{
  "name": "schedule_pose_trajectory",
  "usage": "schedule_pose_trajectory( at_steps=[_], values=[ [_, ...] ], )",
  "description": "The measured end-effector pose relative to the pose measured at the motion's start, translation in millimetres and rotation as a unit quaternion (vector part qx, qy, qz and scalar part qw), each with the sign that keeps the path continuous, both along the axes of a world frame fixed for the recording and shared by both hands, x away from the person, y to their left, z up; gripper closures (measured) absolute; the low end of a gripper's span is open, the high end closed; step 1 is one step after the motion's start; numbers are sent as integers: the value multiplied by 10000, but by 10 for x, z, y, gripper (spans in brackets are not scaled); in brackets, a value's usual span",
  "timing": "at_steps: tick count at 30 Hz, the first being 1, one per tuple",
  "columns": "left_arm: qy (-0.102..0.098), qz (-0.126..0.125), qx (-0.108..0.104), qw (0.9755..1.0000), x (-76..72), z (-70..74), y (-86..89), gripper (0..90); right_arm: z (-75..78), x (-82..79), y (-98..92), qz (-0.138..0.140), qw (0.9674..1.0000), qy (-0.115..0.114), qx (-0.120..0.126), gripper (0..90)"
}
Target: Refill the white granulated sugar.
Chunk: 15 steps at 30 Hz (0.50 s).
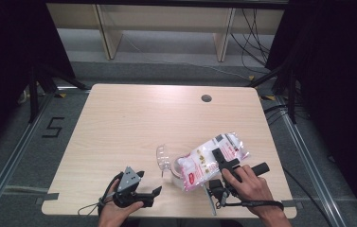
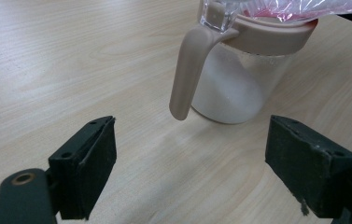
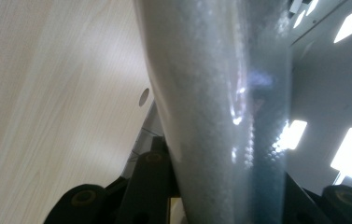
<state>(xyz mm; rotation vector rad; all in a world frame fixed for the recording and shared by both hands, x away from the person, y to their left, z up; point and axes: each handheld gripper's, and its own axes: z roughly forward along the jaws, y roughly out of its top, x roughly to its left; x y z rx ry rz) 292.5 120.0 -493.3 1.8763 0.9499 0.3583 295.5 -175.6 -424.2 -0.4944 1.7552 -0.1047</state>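
Two hand-held grippers over pale wood table (image 1: 133, 118): right (image 1: 221, 158) grasps bag (image 1: 204, 161), left (image 1: 148, 187) released

In the high view the bag (image 1: 214, 158) hides most of the jar (image 1: 178, 171) beneath it, and its print is too small to read. In the left gripper view the top edge cuts off the jar's lid (image 2: 215, 14) and the bag. In the right gripper view the bag (image 3: 220, 107) is a close blur hiding the jaws' tips.
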Motion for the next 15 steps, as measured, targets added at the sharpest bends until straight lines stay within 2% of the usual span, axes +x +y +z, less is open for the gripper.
schedule_pose_trajectory(
  at_steps=[3,4,5,13,15],
  values=[
    [2,14,23,10000,-4,2,-2,162,0,-1,0,5,10000,-3,-1,790],
    [52,42,-51,10000,-10,-1,-12,162,14,6,9,73,9999,-26,-105,790],
    [0,1,12,10000,-2,2,-1,162,0,1,-1,5,10000,-3,10,790],
    [-1,18,25,10000,-3,3,-1,162,-7,3,-12,-7,10000,8,45,791],
    [50,40,-31,10000,-10,0,-9,162,-7,3,-12,-7,10000,14,39,791]
  ],
)
